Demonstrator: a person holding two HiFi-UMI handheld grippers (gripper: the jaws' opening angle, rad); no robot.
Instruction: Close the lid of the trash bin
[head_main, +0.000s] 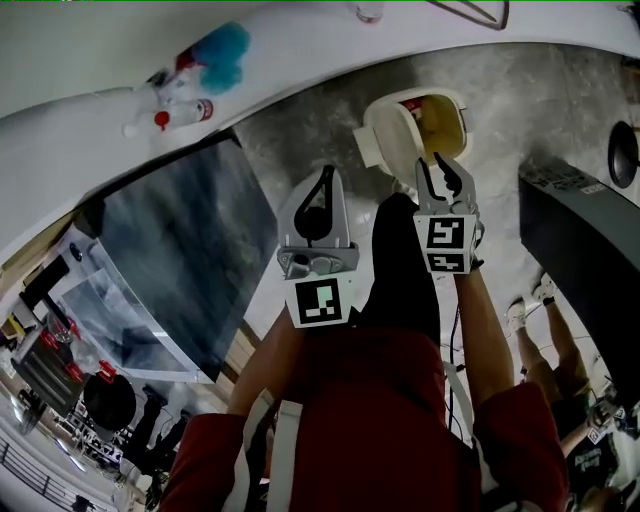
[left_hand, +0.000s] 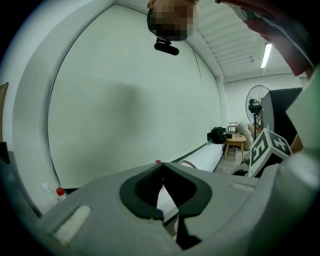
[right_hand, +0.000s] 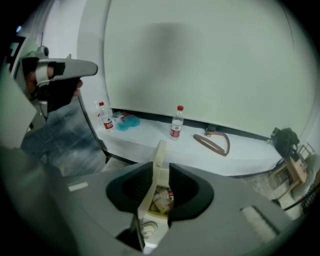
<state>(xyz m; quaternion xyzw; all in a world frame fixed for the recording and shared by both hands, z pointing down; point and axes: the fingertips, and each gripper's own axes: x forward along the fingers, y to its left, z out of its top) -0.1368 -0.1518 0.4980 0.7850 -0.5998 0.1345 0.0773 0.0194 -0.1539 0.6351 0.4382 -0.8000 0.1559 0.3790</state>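
Standing open, the bin lid is straddled, unclamped, by the parted right gripper, while the left gripper is clenched empty.

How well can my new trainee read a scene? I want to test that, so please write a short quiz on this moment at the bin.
1. True or false: the lid already lies flat on the trash bin.
2. In the right gripper view, where does the lid's edge stand relative to the jaws of the right tool? A: between them. B: left of both. C: right of both.
3. Fill in: the jaws of the left tool stand ___, with nothing held.

Key: 1 false, the lid stands upright and the bin is open. 2 A. 3 together.
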